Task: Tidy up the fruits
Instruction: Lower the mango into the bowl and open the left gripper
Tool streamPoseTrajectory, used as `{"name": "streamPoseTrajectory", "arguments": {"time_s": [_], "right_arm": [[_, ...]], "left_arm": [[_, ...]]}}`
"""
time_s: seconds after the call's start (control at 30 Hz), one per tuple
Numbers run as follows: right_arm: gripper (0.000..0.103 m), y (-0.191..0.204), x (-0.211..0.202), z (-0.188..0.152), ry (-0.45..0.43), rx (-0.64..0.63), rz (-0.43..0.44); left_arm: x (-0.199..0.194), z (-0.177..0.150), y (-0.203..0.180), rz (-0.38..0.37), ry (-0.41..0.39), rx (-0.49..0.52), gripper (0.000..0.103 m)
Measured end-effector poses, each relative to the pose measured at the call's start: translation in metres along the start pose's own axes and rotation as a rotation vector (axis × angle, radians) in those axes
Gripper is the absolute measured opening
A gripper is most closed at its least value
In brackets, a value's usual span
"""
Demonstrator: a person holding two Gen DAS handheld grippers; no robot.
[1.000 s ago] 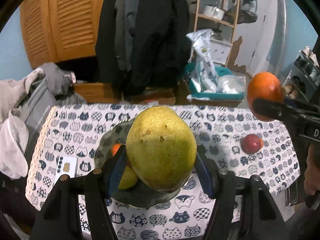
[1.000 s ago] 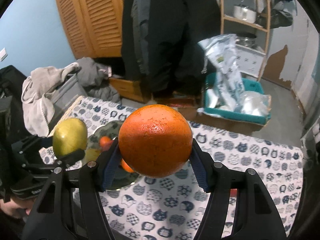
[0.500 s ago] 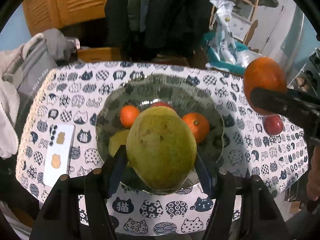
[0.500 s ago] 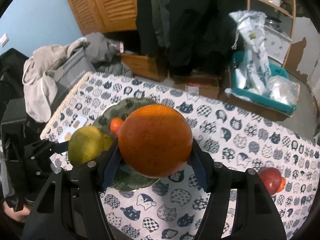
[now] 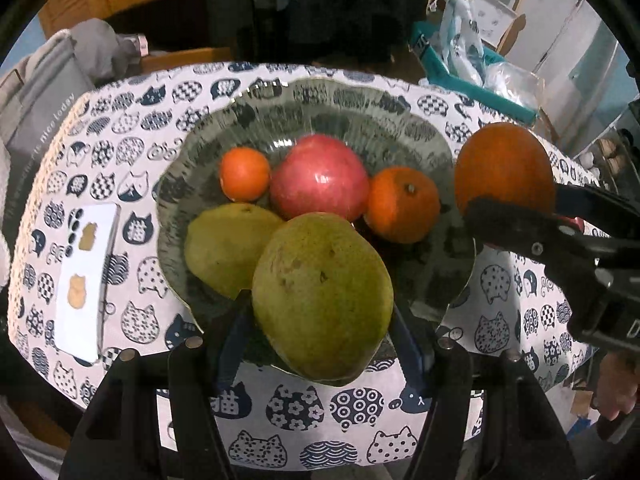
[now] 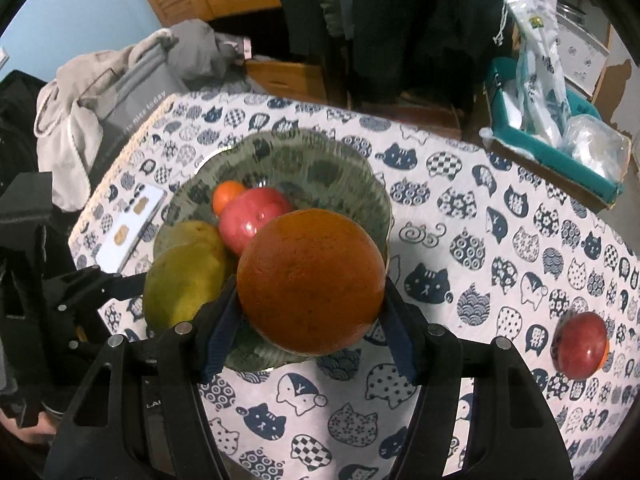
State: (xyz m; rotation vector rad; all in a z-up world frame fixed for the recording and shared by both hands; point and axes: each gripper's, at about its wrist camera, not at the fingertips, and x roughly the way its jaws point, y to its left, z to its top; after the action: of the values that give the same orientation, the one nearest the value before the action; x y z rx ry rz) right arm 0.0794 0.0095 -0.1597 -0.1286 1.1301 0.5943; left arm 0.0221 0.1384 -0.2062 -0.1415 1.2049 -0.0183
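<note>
Left gripper (image 5: 320, 320) clamps my green pear (image 5: 322, 296) over the bowl (image 5: 360, 112)'s near rim; right gripper (image 6: 308, 316) clamps a large orange (image 6: 310, 278) beside it. One red apple (image 6: 580, 344) lies on the cat-print cloth (image 6: 480, 240) (grey bag (image 6: 124, 96) reads "nice today").

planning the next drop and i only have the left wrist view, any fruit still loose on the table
Observer: Yes, a red apple lies on the tablecloth, well right of the plate.
Operator: is it alone
Observer: Something orange peeks out behind it; I cannot tell what.
Operator: are the right fingers tight on the big orange
Observer: Yes, both blue pads press the big orange, held over the plate's near rim.
</note>
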Motion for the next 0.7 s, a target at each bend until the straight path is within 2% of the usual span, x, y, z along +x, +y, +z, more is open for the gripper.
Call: {"name": "streamPoseTrajectory", "arguments": {"time_s": [0.47,0.6,0.7], "right_arm": [[0.066,-0.006,0.016,-0.008,0.056,0.018,0.003],[0.066,-0.007,0.015,-0.007,0.052,0.030,0.009],[0.066,-0.008,0.015,-0.006,0.053,0.038,0.016]], "left_arm": [[0.014,0.000,-0.008,0.004,0.050,0.023,0.068],[0.012,0.000,-0.008,0.005,0.038,0.018,0.078],[0.003,0.002,-0.005,0.003,0.008,0.008,0.081]]}}
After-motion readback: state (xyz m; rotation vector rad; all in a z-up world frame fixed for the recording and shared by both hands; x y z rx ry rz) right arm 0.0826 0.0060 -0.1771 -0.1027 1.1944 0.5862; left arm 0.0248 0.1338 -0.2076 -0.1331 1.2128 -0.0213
